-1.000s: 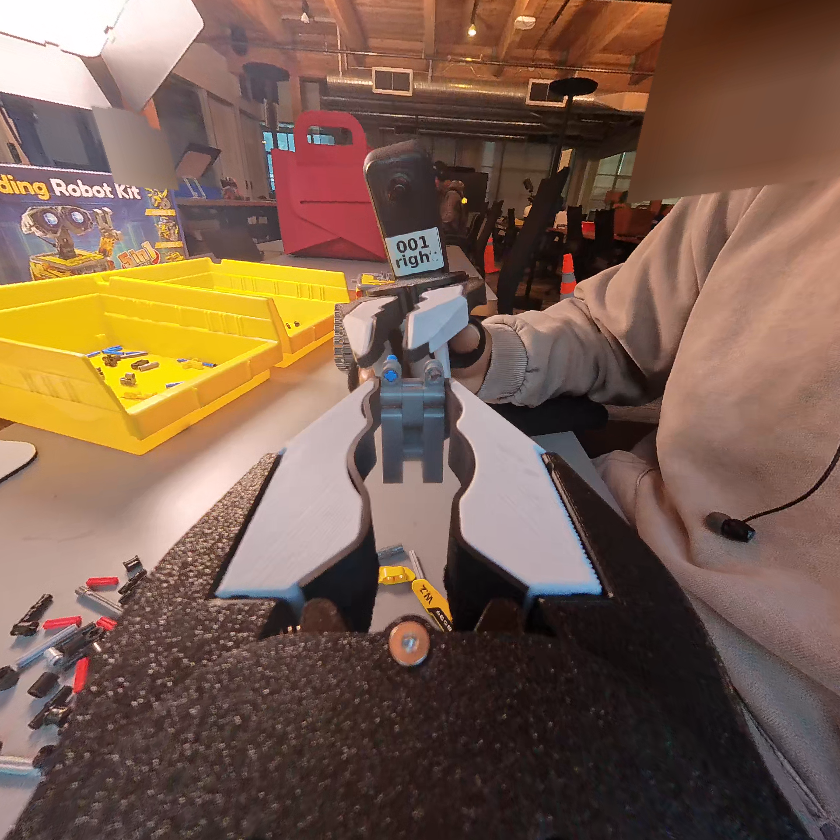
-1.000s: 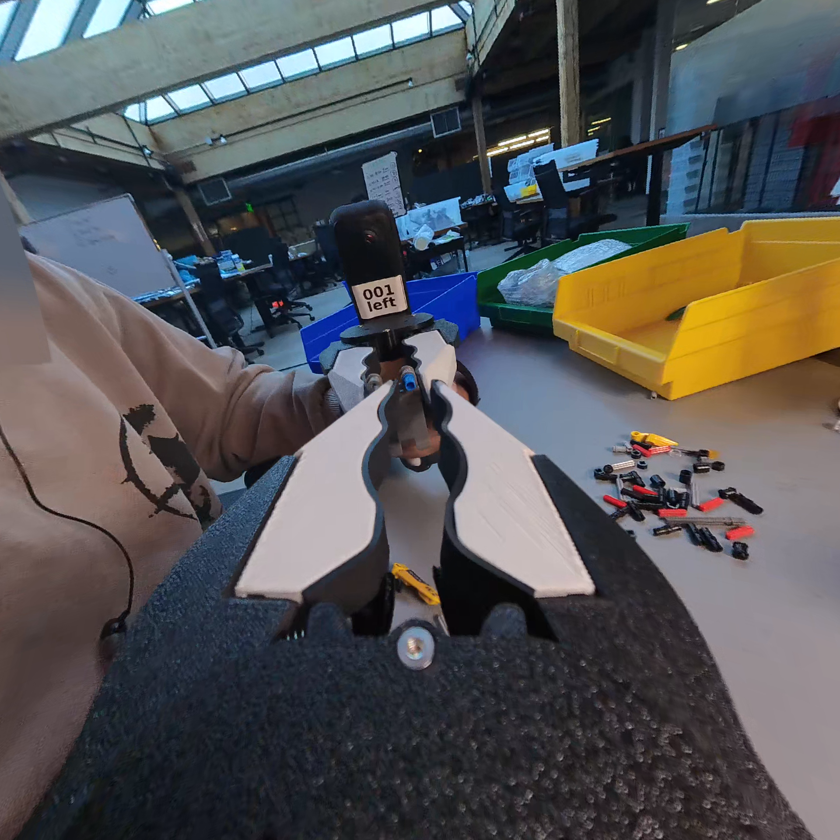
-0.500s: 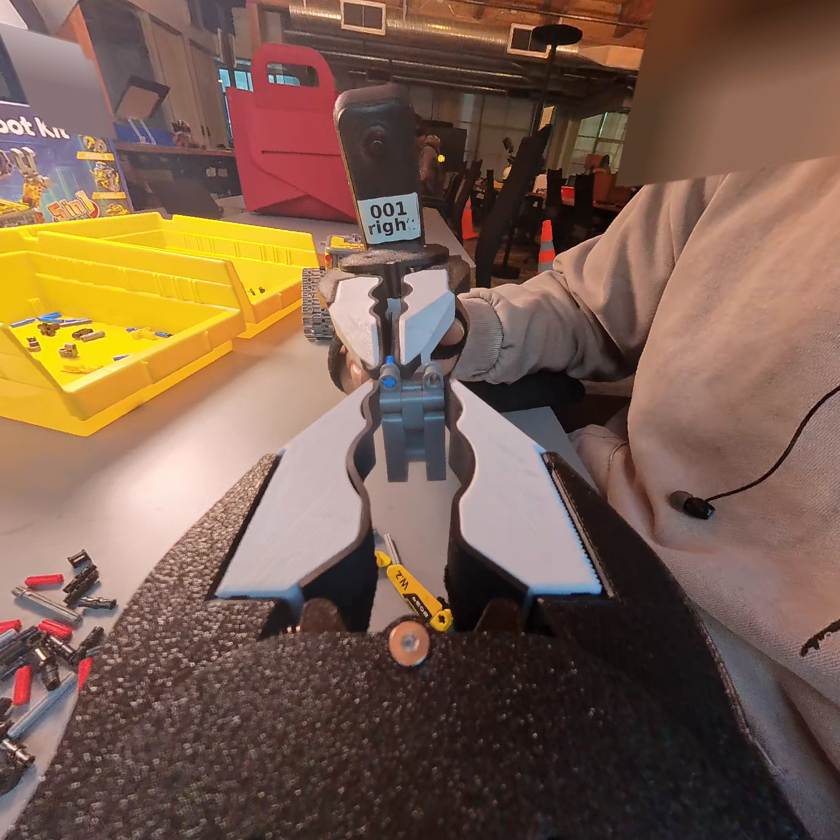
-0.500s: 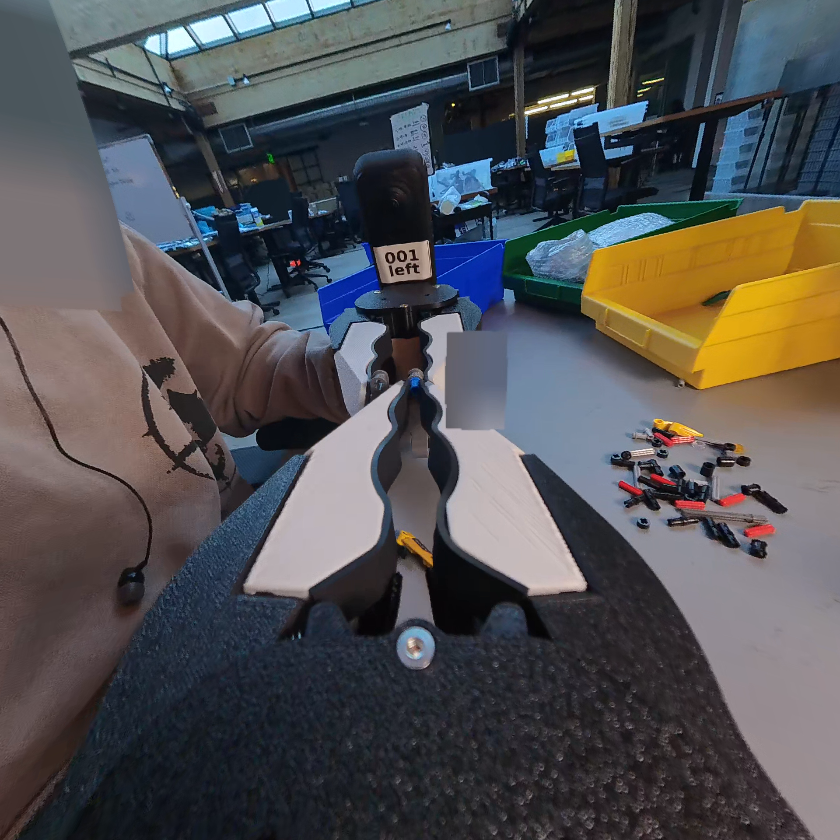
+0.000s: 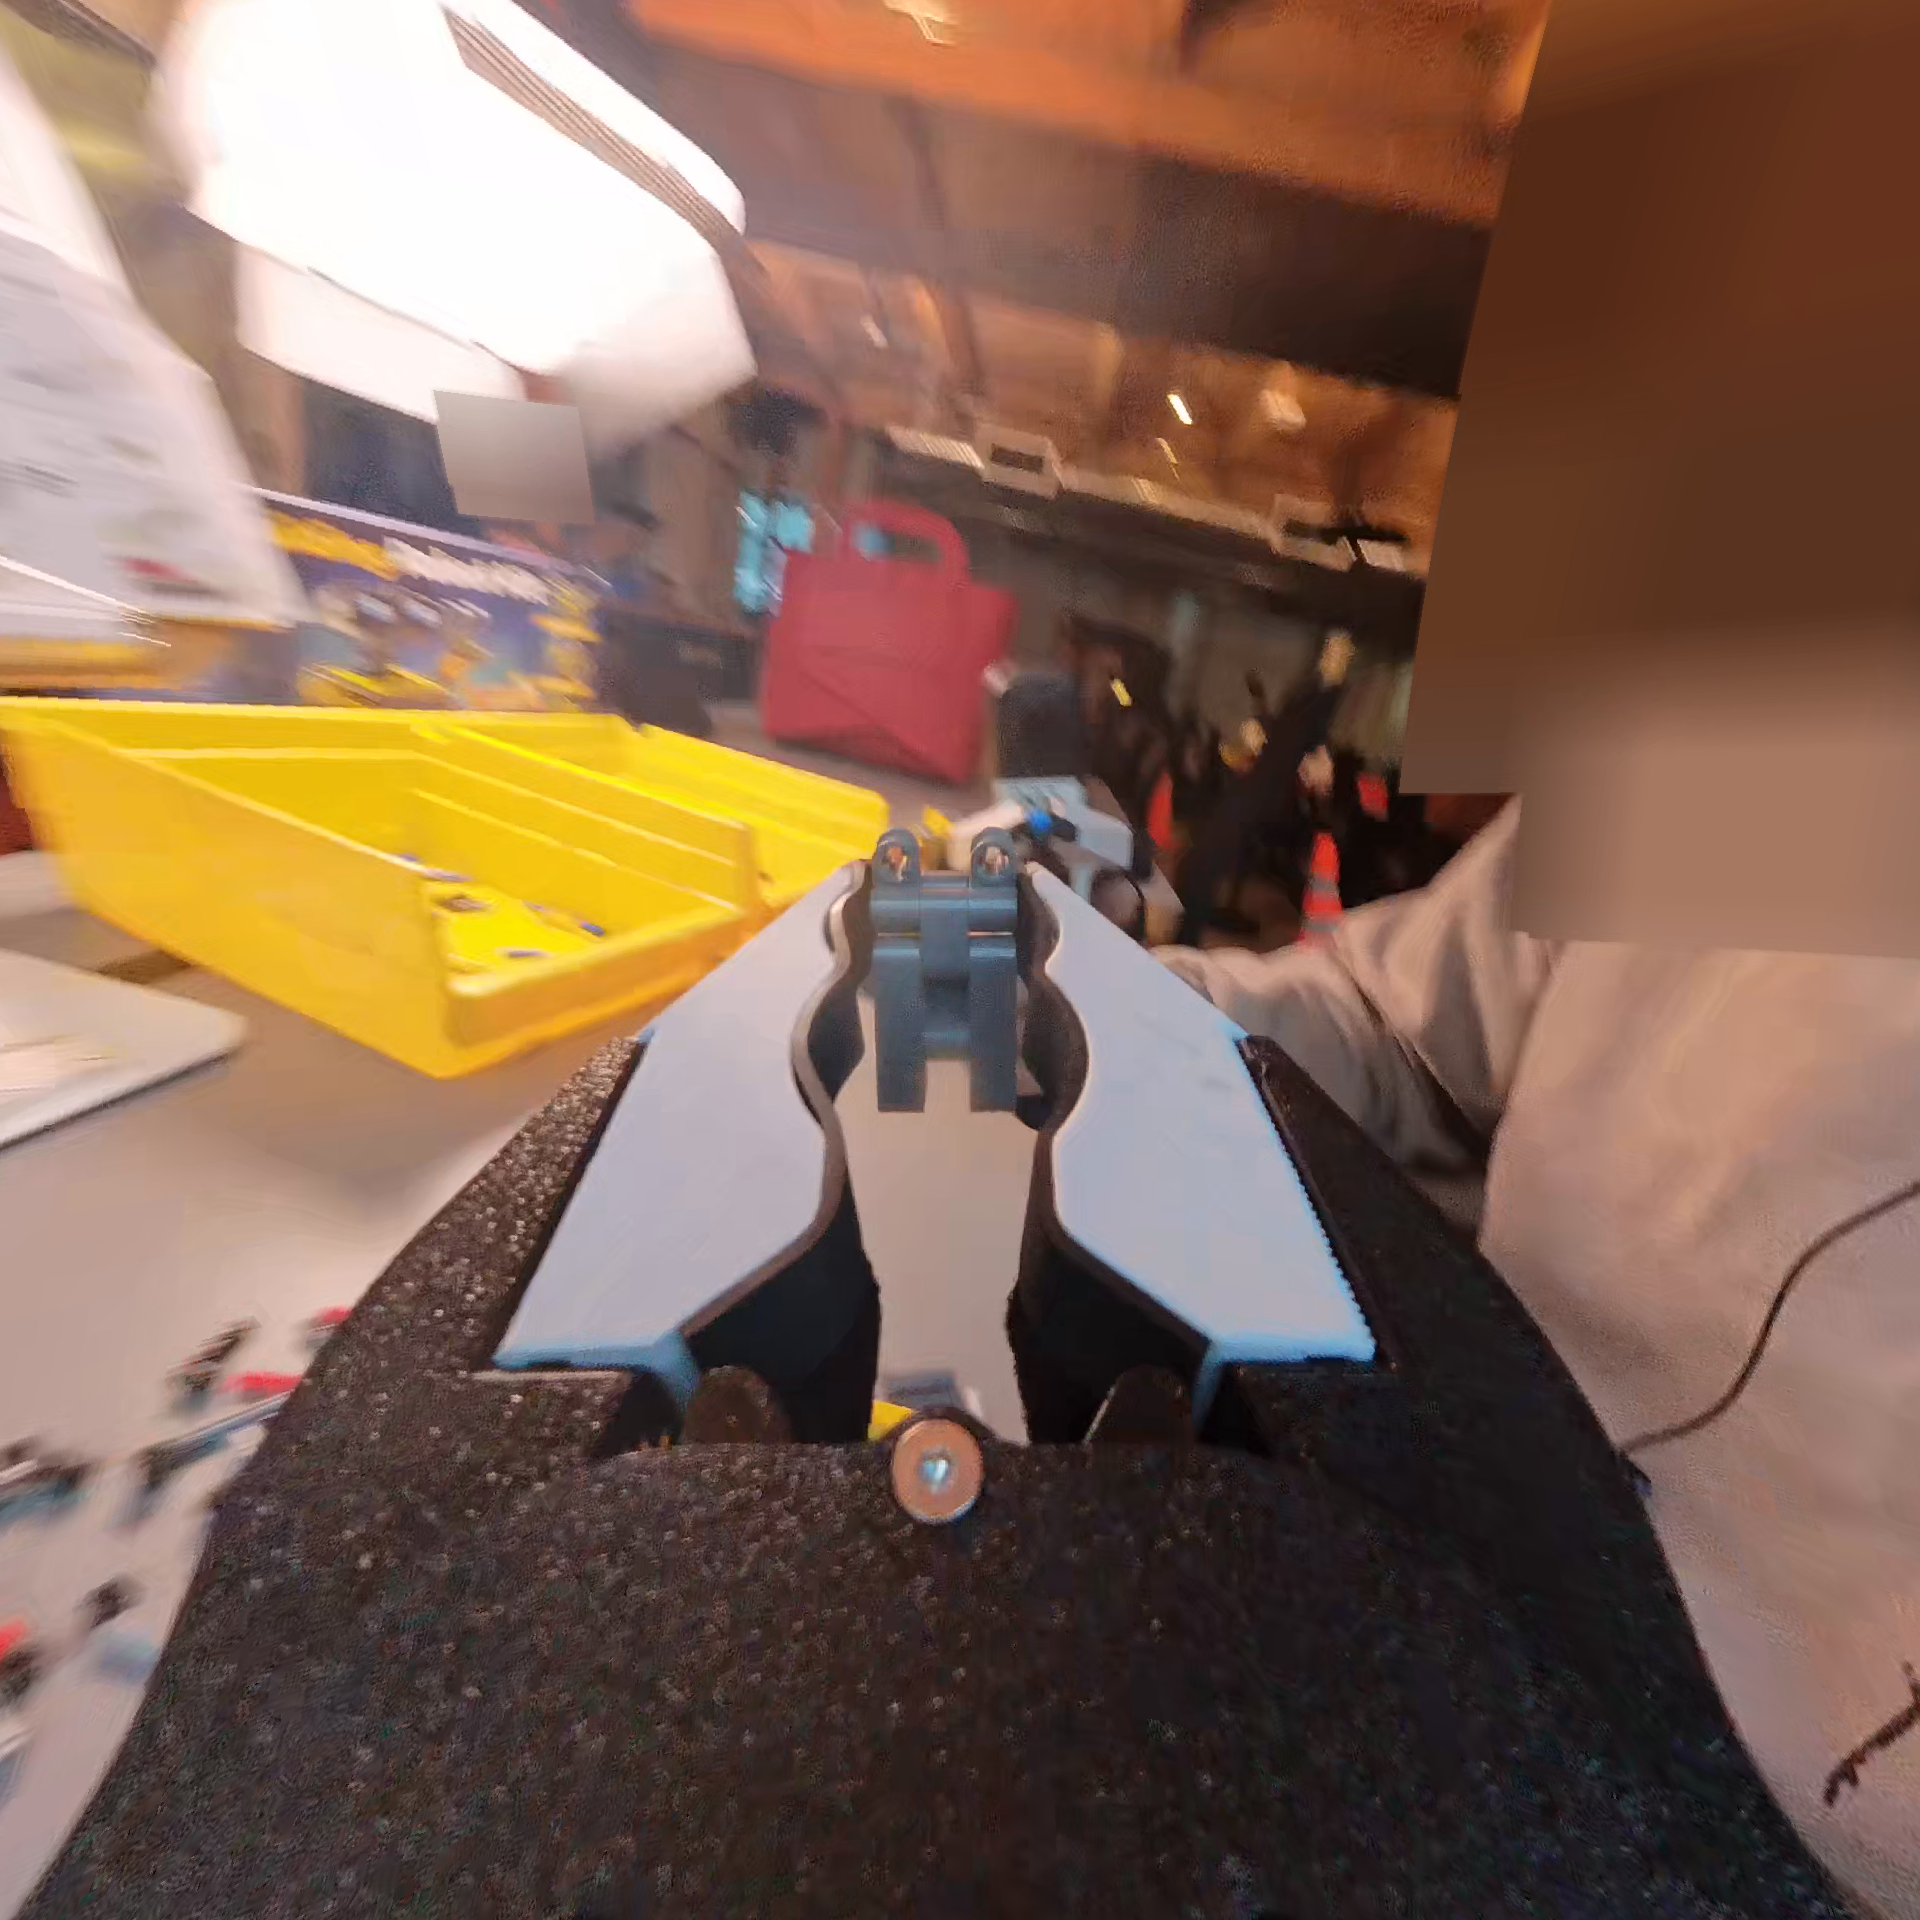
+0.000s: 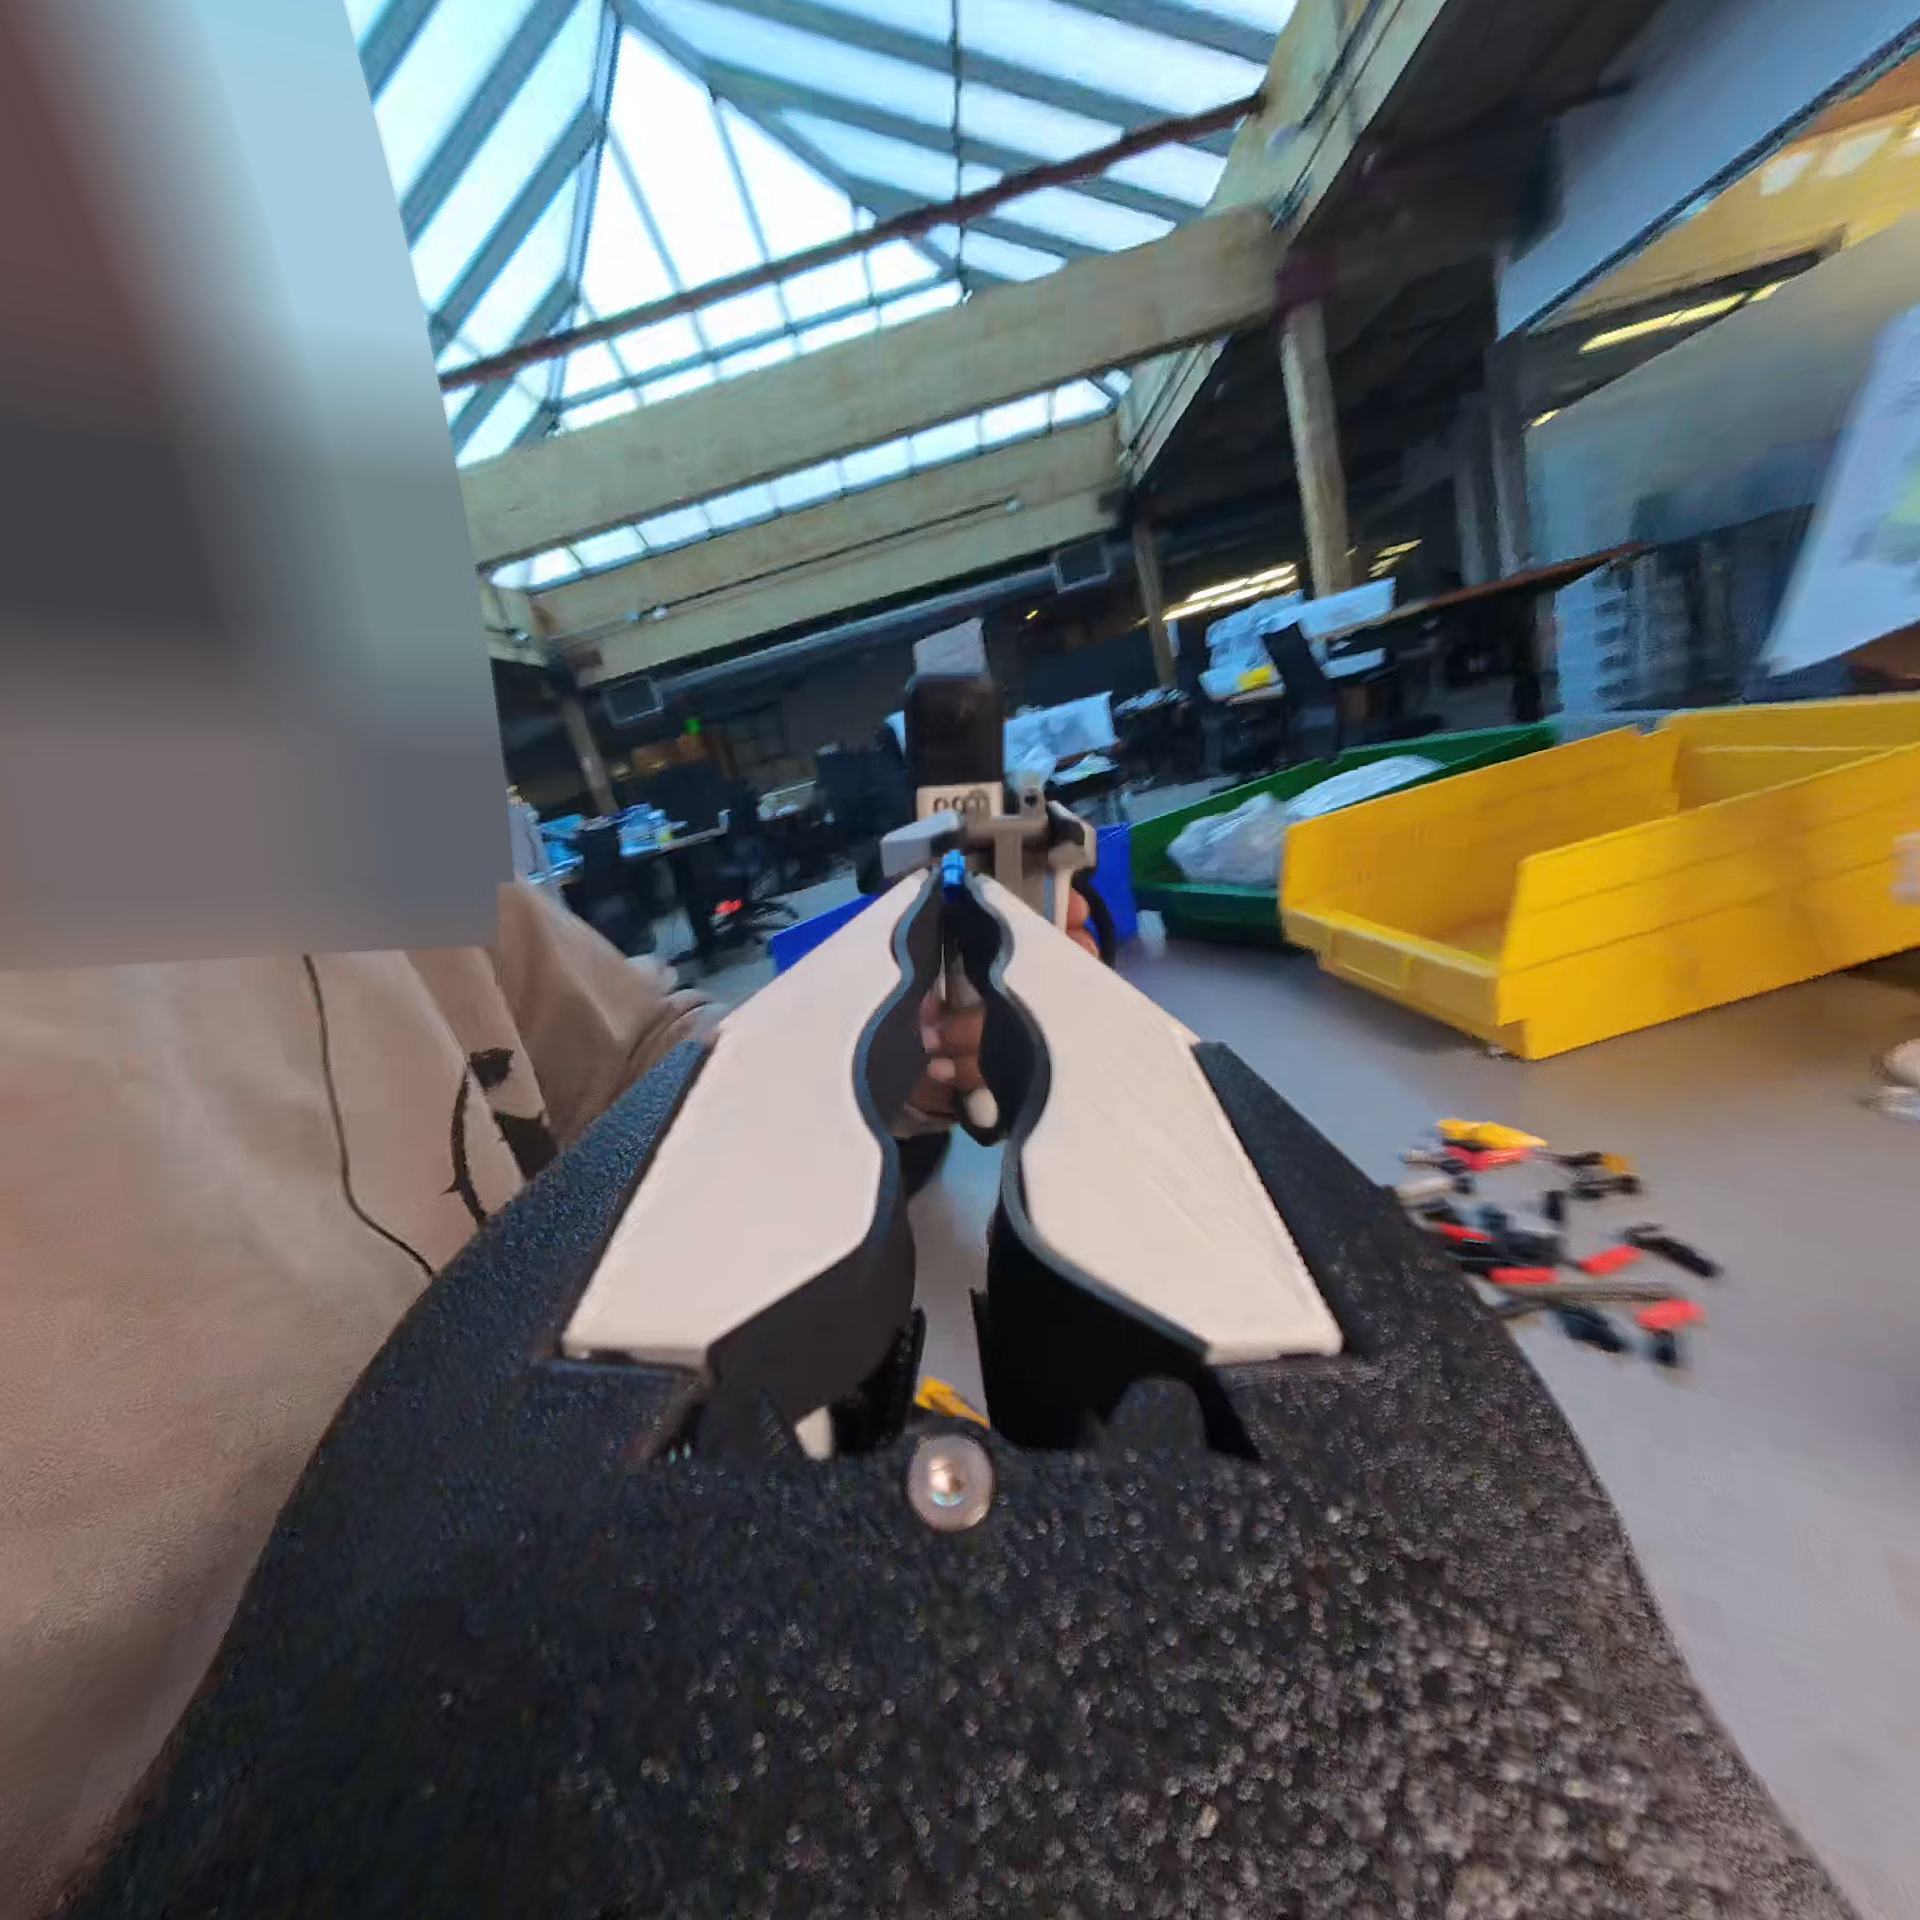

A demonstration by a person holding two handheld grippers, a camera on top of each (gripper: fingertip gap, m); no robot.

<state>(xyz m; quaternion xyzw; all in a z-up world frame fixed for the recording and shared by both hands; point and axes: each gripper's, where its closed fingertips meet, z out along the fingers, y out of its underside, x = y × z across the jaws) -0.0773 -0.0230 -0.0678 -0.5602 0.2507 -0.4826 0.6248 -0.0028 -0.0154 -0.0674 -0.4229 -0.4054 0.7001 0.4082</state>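
My left gripper (image 5: 943, 883) is clamped on a grey building-block piece (image 5: 943, 992), held upright between the fingertips, above the grey table (image 5: 312, 1174). My right gripper (image 6: 954, 883) is pinched nearly closed on a small blue pin (image 6: 951, 871) at its tips. Yellow bins (image 5: 416, 873) sit left; loose small parts (image 6: 1558, 1236) lie right.

Both wide-angle views bend straight lines near the edges. The left wrist view is warm-toned and heavily motion-blurred, with a glaring overexposed light panel (image 5: 436, 208) at upper left. The right wrist view is sharper, lit by cool daylight through a skylight (image 6: 727, 229); small parts (image 6: 1548, 1236) on the table look smeared.
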